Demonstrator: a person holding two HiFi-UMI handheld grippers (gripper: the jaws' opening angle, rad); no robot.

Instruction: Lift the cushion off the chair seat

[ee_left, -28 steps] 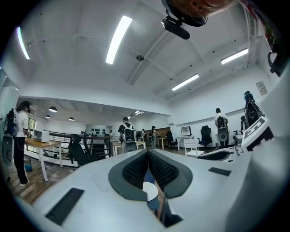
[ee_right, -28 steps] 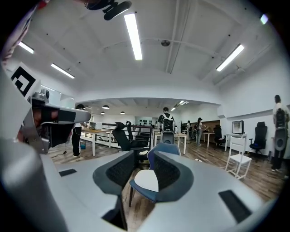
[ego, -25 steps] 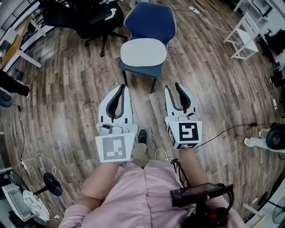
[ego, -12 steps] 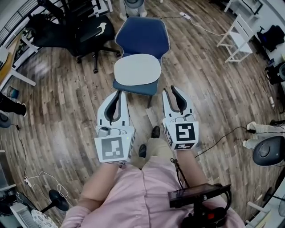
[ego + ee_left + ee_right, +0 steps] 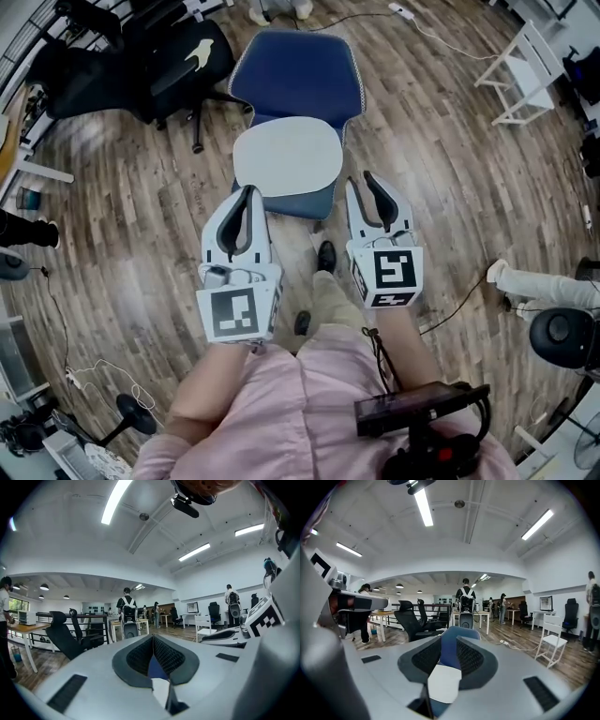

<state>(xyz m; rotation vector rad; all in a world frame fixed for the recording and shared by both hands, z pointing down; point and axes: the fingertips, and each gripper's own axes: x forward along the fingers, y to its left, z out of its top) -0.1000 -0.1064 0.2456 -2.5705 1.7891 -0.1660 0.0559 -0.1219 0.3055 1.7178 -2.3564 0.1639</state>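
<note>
The white cushion (image 5: pixel 288 157) lies flat on the blue chair (image 5: pixel 298 75) in the upper centre of the head view, and neither tongs grips it. It covers most of the surface (image 5: pixel 302 204), leaving a blue strip along the front edge and a sliver down each side. Its rear edge meets the foot of the backrest.

The left tongs (image 5: pixel 247 194) sit at centre left, pressed together and empty (their own view shows the dark pads meeting at the far end, with a thin wedge of blue and white behind). In the frame their tips reach the cushion's near left corner; whether they touch it cannot be told.

The right tongs (image 5: pixel 367 183) are spread a little and hold nothing; the chair back and cushion show through the gap. Their tips lie just beside the surface's front right edge.

A shoe (image 5: pixel 325 255) stands between the two tongs, just below the front edge. Bare wood floor (image 5: pixel 422 159) opens to the right as far as a white chair (image 5: pixel 525 66), well apart at upper right. A black office chair (image 5: pixel 141 56) stands near at upper left, with a strip of floor between.
</note>
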